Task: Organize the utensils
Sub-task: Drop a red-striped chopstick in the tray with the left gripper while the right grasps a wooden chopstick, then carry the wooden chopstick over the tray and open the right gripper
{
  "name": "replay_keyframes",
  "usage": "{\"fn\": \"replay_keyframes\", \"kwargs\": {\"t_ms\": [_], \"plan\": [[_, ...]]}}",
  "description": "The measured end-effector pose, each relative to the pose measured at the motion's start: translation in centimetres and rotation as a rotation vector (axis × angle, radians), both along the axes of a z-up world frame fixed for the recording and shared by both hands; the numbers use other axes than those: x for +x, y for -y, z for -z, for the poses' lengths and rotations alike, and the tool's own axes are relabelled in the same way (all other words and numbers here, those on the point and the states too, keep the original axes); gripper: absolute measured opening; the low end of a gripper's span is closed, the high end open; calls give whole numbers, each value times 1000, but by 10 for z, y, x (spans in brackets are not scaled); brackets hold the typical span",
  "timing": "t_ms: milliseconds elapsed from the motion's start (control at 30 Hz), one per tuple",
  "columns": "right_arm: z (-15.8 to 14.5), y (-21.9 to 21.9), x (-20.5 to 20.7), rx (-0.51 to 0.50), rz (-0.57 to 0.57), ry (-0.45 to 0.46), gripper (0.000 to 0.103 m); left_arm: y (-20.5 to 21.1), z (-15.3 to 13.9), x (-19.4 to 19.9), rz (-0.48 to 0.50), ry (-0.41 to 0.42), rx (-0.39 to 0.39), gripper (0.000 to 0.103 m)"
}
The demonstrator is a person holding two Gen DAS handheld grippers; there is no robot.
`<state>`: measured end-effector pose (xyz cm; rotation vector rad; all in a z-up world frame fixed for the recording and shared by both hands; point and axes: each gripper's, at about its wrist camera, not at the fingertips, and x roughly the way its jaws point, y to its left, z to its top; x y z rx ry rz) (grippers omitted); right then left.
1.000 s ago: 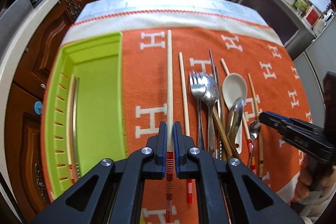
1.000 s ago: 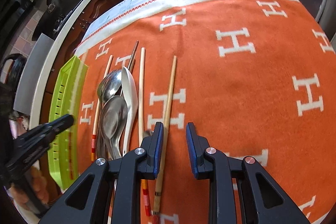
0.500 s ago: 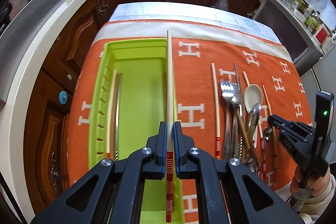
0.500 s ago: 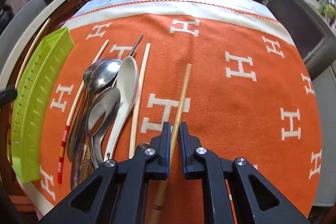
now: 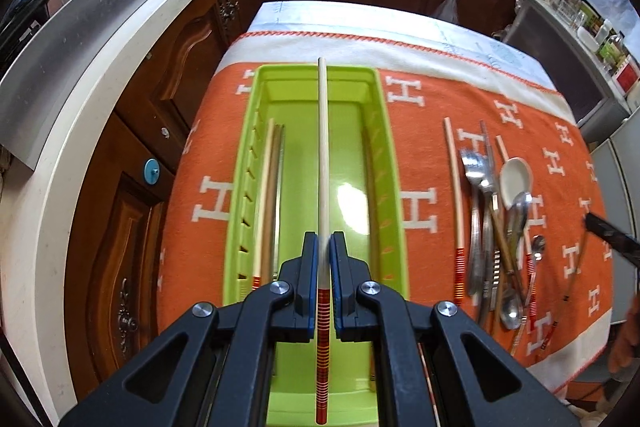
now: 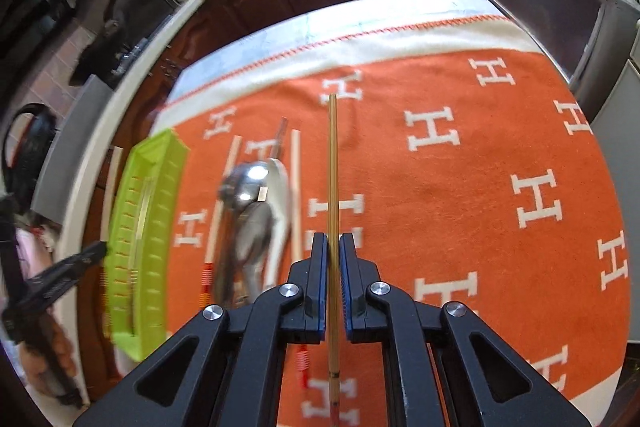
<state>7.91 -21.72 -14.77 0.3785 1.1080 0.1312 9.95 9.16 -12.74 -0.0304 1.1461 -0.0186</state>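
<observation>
Chopsticks are being sorted here, one in each gripper. The left gripper (image 5: 324,247) is clenching its jaws on a pale chopstick (image 5: 323,147) with a red-and-gold banded end, and is holding it lengthwise above the middle of the green tray (image 5: 394,187), the tip reaching over the tray's far rim. Inside the tray, against its slotted left wall, two chopsticks (image 5: 270,195) are lying side by side, their ends pointing the same way as the held one.

To the right of the tray, on the orange blanket (image 5: 424,131) covering the bench, a single pale chopstick (image 5: 454,195) is lying parallel to the tray. Just beyond it sits a heap of cutlery (image 5: 494,227): forks, metal spoons, a white ceramic spoon (image 5: 516,181) and more chopsticks, overlapping one another.

The right gripper (image 6: 333,251) is gripping a darker bamboo chopstick (image 6: 332,167) between its jaws, pointing it straight ahead. From this view the tray (image 6: 156,195) is standing well to the left, with the cutlery heap (image 6: 252,207) between the tray and the held bamboo chopstick. The view is blurred, so I cannot tell whether the bamboo chopstick is touching the blanket (image 6: 460,207) or is raised off it.
</observation>
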Motion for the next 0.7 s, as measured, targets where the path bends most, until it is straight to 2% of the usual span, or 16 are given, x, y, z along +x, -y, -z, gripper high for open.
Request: {"fn": "replay_keyframes", "kwargs": {"t_ms": [100, 167, 233, 267, 333, 433, 500, 700], "plan": [[-21, -12, -9, 17, -28, 27, 5, -7, 11, 5, -5, -18, 6, 4], [-35, -23, -13, 27, -55, 43, 5, -11, 16, 7, -16, -27, 5, 9], [-46, -34, -16, 32, -78, 58, 5, -16, 15, 5, -27, -19, 7, 23], [-52, -40, -18, 35, -88, 66, 5, -19, 12, 3, -32, -8, 8, 26], [-62, -50, -19, 39, -106, 79, 5, -24, 2, -3, -41, 25, 17, 41], [-78, -68, -17, 59, -139, 92, 5, -30, -15, -11, -61, 72, 35, 57], [-88, -82, -14, 79, -168, 101, 5, -37, -29, -18, -86, 109, 42, 62], [-116, -138, -5, 175, -298, 111, 5, -56, -54, -32, -133, 169, 32, 62]]}}
